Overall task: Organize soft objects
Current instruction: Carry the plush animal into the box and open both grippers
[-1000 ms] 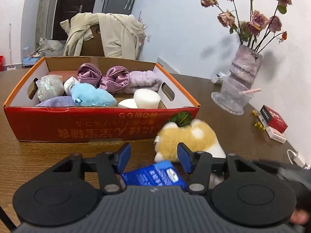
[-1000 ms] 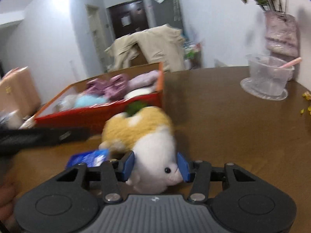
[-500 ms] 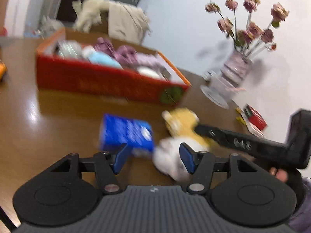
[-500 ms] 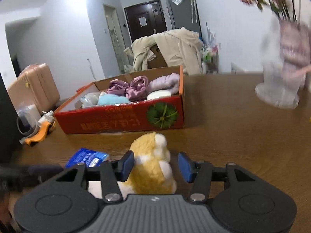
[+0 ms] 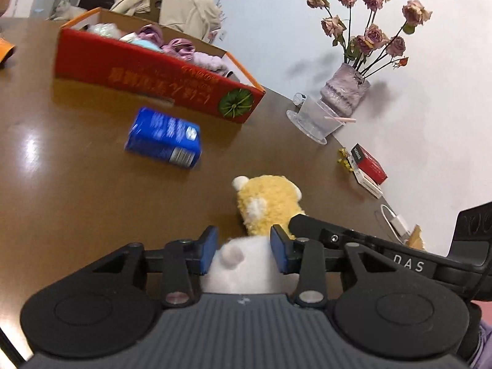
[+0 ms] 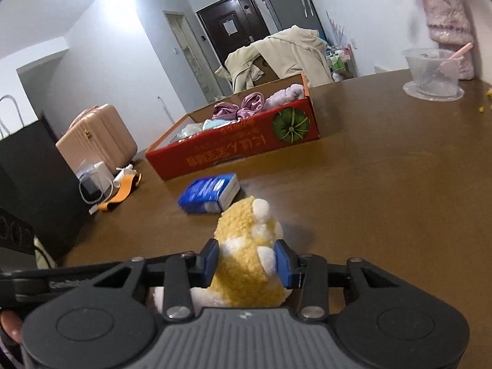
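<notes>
A yellow and white plush toy lies on the brown table near me. My left gripper is closed around its white end. My right gripper is closed around its yellow body, and its arm crosses the left wrist view. A red cardboard box holding several soft items stands farther back; it also shows in the right wrist view. A blue tissue pack lies on the table in front of the box, also seen in the right wrist view.
A vase of dried roses and a clear plastic cup stand at the far right by the wall. A red and white small box and a white charger lie at the right edge. A black bag and cables sit left.
Both grippers pulled back from the box, carrying the plush toy nearer. The left gripper moved off the tissue pack and closed on the toy's white end. The tissue pack now lies free.
</notes>
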Available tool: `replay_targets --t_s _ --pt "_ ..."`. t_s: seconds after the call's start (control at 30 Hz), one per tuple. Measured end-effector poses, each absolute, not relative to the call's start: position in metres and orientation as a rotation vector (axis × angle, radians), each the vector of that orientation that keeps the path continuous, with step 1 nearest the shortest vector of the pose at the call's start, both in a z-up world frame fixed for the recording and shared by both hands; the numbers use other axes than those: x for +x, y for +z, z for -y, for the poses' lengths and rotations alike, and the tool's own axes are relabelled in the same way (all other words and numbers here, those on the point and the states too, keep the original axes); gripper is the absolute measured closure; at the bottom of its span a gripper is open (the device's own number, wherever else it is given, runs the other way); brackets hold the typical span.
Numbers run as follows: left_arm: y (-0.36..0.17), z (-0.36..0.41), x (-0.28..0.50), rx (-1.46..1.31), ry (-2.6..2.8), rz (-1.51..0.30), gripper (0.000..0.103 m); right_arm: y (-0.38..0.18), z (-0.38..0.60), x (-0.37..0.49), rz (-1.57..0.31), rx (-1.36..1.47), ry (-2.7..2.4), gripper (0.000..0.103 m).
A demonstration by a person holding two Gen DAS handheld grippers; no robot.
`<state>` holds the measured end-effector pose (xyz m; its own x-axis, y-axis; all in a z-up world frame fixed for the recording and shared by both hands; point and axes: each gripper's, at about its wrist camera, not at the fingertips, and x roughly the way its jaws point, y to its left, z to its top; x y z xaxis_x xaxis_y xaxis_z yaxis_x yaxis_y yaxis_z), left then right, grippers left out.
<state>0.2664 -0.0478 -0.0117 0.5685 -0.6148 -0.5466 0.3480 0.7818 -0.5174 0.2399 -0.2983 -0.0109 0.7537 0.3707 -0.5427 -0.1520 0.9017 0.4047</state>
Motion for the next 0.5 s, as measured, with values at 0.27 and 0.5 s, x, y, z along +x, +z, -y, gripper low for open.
replay_targets --t_s 0.27,0.5 --pt "-0.011 0.028 0.209 -0.386 -0.577 -0.799 0.056 -0.008 0.281 0.192 -0.640 0.337 0.252 0.065" --pt "-0.013 0.023 0.183 -0.410 -0.553 -0.807 0.056 -0.010 0.276 0.166 -0.621 0.353 0.225 0.065"
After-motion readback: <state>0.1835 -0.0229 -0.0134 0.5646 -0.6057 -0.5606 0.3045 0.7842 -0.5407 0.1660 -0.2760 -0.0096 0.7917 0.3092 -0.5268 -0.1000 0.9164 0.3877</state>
